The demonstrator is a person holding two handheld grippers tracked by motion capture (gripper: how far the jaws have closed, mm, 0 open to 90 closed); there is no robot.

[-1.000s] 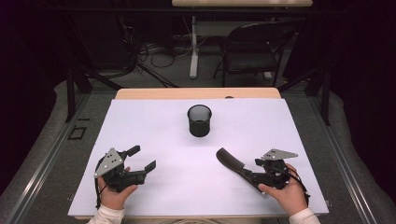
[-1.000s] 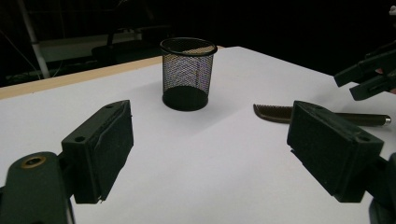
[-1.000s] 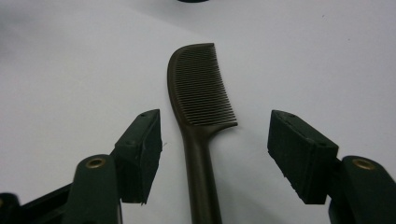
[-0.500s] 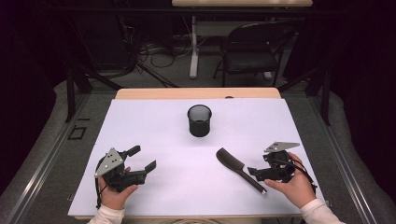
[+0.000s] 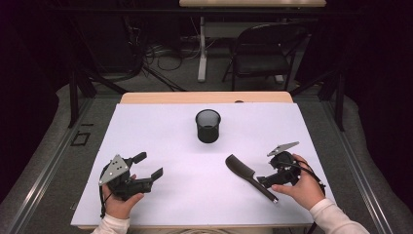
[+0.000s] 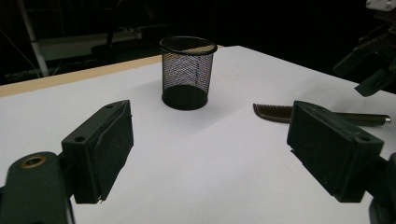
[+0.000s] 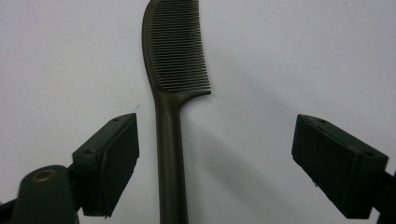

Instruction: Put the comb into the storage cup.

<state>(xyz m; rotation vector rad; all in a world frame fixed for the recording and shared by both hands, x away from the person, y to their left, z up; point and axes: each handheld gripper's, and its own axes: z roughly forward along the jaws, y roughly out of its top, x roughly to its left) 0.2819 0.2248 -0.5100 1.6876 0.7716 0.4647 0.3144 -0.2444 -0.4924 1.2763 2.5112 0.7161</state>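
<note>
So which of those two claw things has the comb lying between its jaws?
The right gripper: in its own view the dark comb lies on the white table between its open jaws. The left gripper is open over bare table, aimed toward the mesh cup.

A dark room surrounds the white tabletop (image 5: 160,131). Beyond its far edge stand a black folding chair (image 5: 263,53) and tangled cables (image 5: 156,53) on grey floor (image 5: 48,161).
</note>
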